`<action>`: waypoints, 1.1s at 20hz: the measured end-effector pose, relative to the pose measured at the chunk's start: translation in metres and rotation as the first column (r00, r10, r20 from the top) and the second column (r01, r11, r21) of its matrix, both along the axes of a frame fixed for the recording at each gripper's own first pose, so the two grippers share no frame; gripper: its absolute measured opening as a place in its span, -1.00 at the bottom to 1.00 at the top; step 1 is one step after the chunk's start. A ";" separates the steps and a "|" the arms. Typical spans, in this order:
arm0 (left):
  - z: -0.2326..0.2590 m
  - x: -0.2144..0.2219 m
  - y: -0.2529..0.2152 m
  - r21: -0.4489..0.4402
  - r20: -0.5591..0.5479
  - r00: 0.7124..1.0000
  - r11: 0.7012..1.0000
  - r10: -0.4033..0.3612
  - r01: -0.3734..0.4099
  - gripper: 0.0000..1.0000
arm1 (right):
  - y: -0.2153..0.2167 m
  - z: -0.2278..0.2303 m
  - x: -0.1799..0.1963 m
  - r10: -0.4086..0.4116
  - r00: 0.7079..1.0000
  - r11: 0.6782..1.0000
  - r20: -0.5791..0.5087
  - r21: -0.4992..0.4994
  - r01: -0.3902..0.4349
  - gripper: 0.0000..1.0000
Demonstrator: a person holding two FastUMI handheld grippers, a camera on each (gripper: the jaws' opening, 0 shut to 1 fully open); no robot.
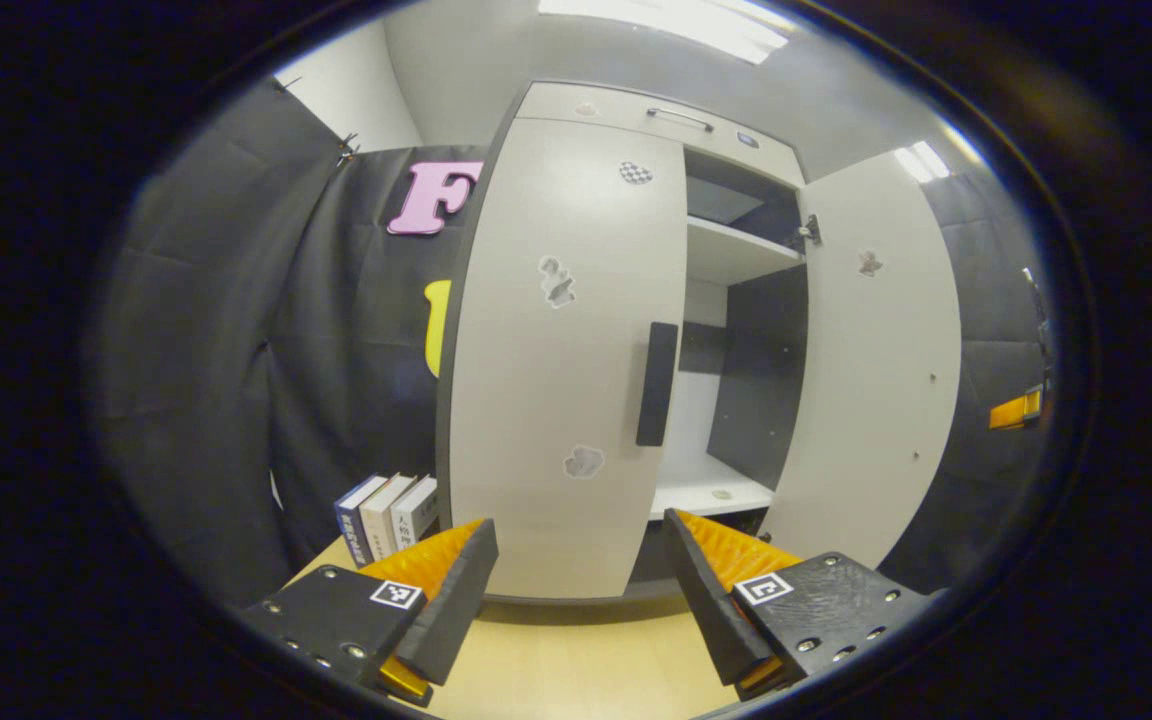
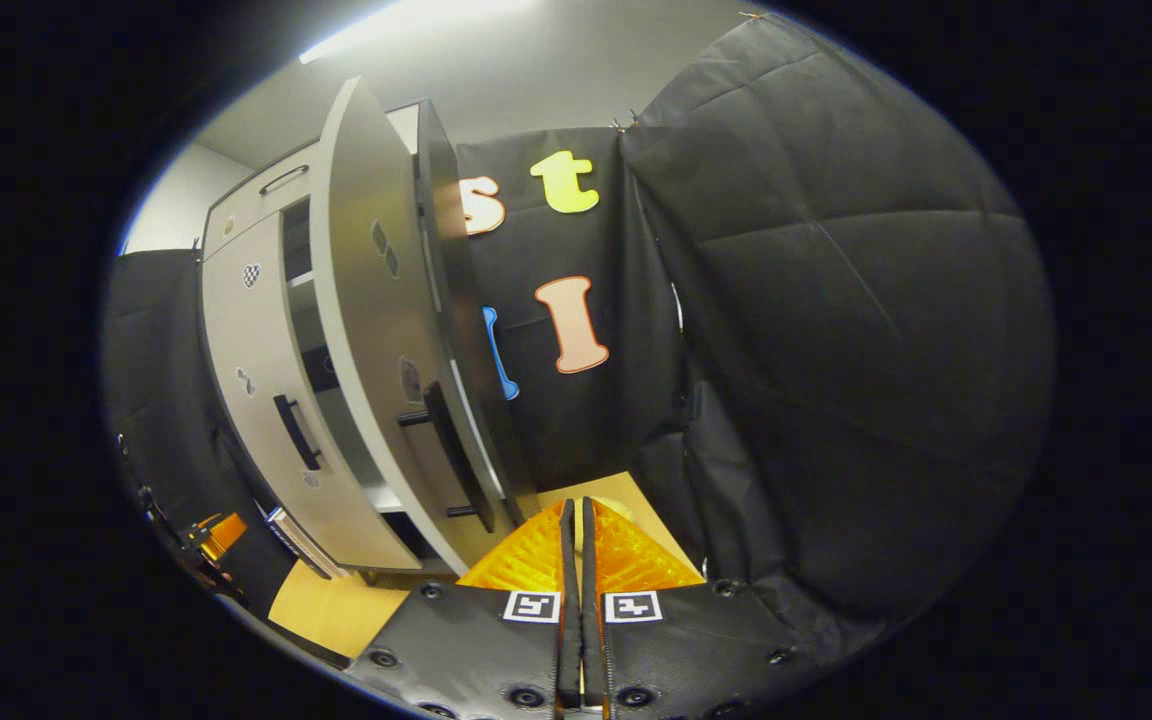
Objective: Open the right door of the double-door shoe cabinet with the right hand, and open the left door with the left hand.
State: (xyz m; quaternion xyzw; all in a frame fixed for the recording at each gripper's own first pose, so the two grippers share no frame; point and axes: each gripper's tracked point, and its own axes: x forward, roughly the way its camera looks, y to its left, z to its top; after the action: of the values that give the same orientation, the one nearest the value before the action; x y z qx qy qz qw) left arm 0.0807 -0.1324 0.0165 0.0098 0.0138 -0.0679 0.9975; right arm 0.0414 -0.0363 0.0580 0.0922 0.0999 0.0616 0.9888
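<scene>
1. Black cloth lines the booth around a pale cabinet [image 1: 626, 330] that stands on a wooden table [image 1: 576, 660] in the left gripper view.
2. Left gripper [image 1: 581, 575] sits at 6 o'clock, fingers spread wide and empty, aimed at the foot of the left door [image 1: 556, 360].
3. That door is shut; its dark handle [image 1: 656, 385] lies at about 1 o'clock from the gripper, well apart from it.
4. Right door [image 1: 876, 370] is swung open at 3 o'clock, showing shelves [image 1: 736, 255] inside. Books [image 1: 388, 515] stand at 9 o'clock from the gripper, beside the cabinet.
5. Right gripper view: right gripper [image 2: 576, 530] at 6 o'clock, fingers pressed together on nothing, just beside the open door's edge [image 2: 376, 330] at 11 o'clock.
6. My reading: the right half looks done; the left door remains.
7. Risks: the left gripper is low, so closing here would miss the handle; a partial grip could slip off when pulling. Swinging the door left might hit the books, and a hard pull could shift the cabinet.
</scene>
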 end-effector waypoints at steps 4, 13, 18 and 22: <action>0.025 0.037 -0.027 0.010 0.027 0.999 1.000 -0.026 0.026 0.94 | -0.007 -0.002 0.026 -0.017 1.000 1.000 0.009 0.006 0.017 -0.96; 0.052 0.121 -0.065 -0.016 0.061 0.998 1.000 0.004 -0.003 0.97 | -0.035 -0.004 0.114 -0.066 0.997 0.998 0.045 0.013 0.066 -0.63; 0.054 0.155 -0.077 0.003 0.062 0.998 1.000 0.018 -0.018 0.94 | -0.050 -0.009 0.150 -0.095 0.993 0.995 0.065 -0.004 0.095 0.62; 0.052 0.170 -0.090 -0.003 0.060 0.998 1.000 0.016 -0.016 0.94 | -0.055 -0.011 0.170 -0.097 0.992 0.995 0.086 -0.015 0.098 0.84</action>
State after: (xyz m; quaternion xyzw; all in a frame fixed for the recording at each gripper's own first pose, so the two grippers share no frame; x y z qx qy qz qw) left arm 0.2509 -0.2228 0.0686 0.0106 -0.0162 -0.0596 0.9980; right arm 0.2112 -0.0912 0.0469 0.0850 0.0536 0.0161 0.9948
